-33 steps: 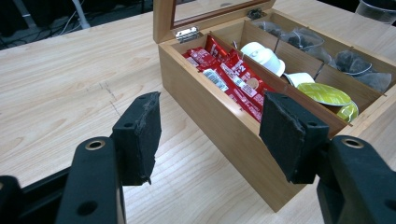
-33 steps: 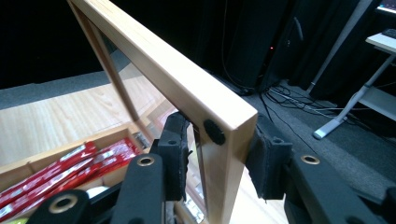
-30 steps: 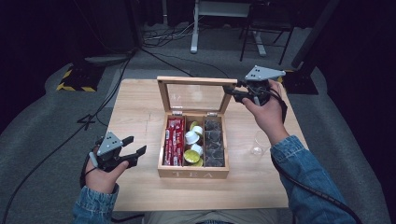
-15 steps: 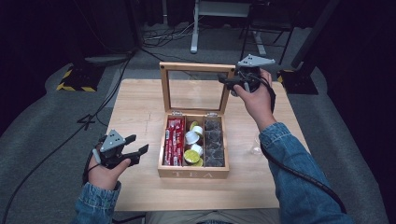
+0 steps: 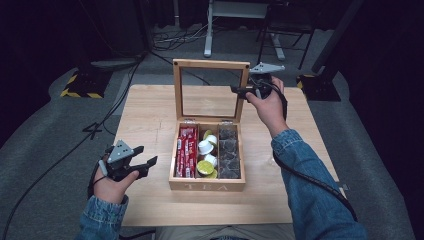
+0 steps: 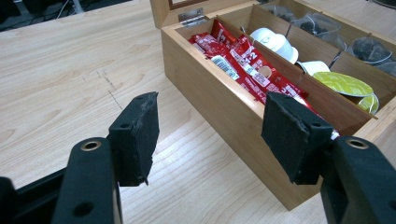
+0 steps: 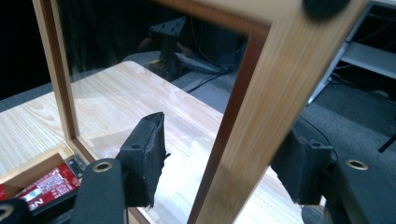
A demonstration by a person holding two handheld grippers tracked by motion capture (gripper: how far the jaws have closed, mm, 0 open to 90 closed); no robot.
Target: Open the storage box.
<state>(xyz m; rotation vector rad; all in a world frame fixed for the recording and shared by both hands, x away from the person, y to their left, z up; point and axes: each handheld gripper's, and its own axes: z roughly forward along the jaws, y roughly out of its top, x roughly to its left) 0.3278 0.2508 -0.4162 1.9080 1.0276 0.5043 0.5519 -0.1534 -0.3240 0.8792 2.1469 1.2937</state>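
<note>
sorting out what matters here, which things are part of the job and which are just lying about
In the job:
- wooden tea box
- its glass lid, standing upright
- right tool, jaws open either side of the lid's frame
- left tool, open beside the box

Lying about:
- table
- red packets, white and yellow capsules, dark tea bags in the box
- floor cables

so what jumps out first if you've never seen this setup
The wooden tea box in the middle of the table, with its glass-paned lid standing upright. Inside, red packets fill its left compartment, white and yellow-green capsules the middle, dark sachets the right. The right gripper straddles the lid's right frame edge, its fingers having just been opening; the left gripper hangs open at the table's near left.
</note>
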